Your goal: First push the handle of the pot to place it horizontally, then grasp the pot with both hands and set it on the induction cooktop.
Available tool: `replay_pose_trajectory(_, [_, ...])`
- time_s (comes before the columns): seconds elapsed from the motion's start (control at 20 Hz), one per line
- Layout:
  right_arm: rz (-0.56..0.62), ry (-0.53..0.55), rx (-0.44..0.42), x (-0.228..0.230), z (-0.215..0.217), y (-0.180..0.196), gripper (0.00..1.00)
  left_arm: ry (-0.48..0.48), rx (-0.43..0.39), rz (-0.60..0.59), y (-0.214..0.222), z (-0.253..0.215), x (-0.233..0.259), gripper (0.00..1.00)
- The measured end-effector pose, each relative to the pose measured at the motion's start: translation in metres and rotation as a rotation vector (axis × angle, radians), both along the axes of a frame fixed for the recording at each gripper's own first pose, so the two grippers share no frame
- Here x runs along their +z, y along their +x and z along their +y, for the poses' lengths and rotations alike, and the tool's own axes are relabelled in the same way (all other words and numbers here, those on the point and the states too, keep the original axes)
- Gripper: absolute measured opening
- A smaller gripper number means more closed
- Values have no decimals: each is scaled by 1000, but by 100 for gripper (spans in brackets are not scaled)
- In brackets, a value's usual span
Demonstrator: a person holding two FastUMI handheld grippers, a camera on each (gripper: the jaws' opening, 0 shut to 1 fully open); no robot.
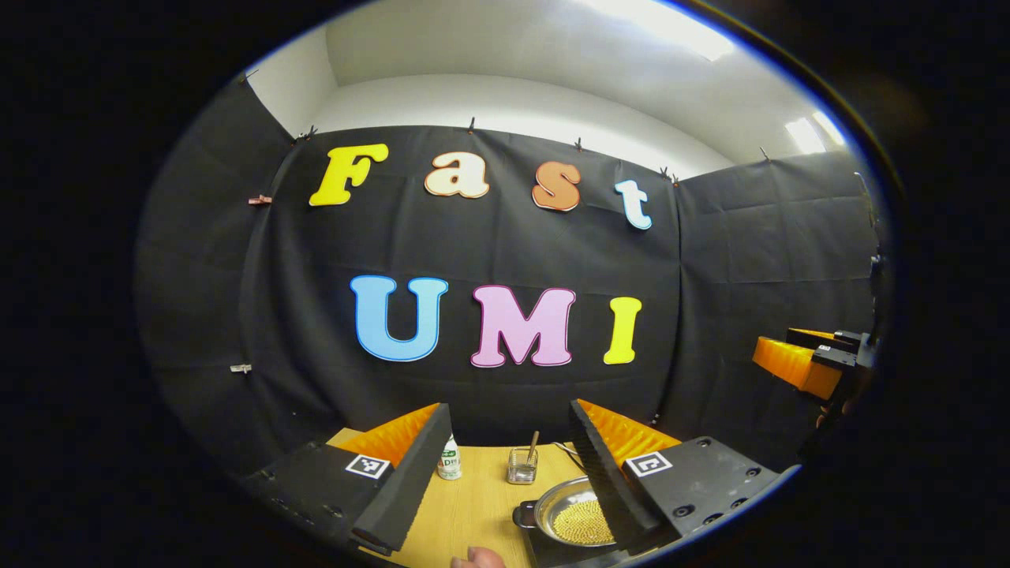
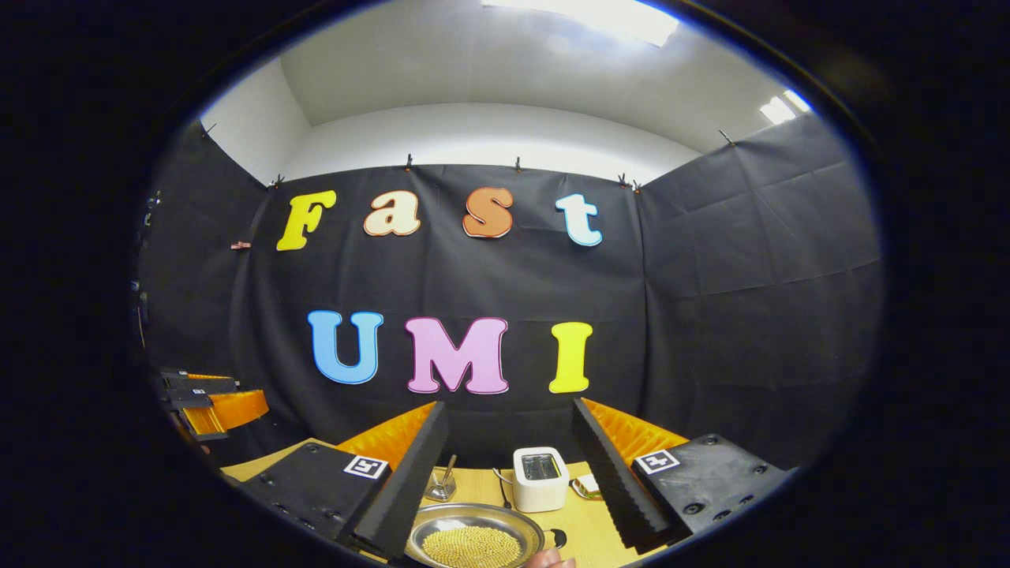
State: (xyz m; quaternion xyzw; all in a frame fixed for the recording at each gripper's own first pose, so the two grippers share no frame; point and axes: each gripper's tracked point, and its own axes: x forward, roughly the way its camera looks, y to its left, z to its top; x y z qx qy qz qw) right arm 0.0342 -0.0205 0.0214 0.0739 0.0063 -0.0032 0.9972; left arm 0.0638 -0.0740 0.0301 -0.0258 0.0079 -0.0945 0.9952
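Recording booth w/ mock kitchen: black cloth walls (image 2: 750, 260), wood table (image 1: 473, 505), toaster (image 2: 540, 478).

On the wooden table (image 1: 473, 505) stand a small white bottle (image 1: 450, 459) and a clear glass holder (image 1: 521, 465) with a stick leaning in it — and, by the back edge, a white toaster (image 2: 540, 478) with a cord beside it.

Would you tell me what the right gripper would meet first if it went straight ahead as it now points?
Probably the toaster, which stands between the right gripper's open fingers beyond the pot; depth is unclear.
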Motion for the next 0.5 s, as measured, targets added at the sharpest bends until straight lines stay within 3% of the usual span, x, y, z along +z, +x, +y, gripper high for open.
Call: replay_pose_trajectory(0.5, [26,-22,25,-9,9,-5,98,19,-5,13,-1,-2,-4,93])
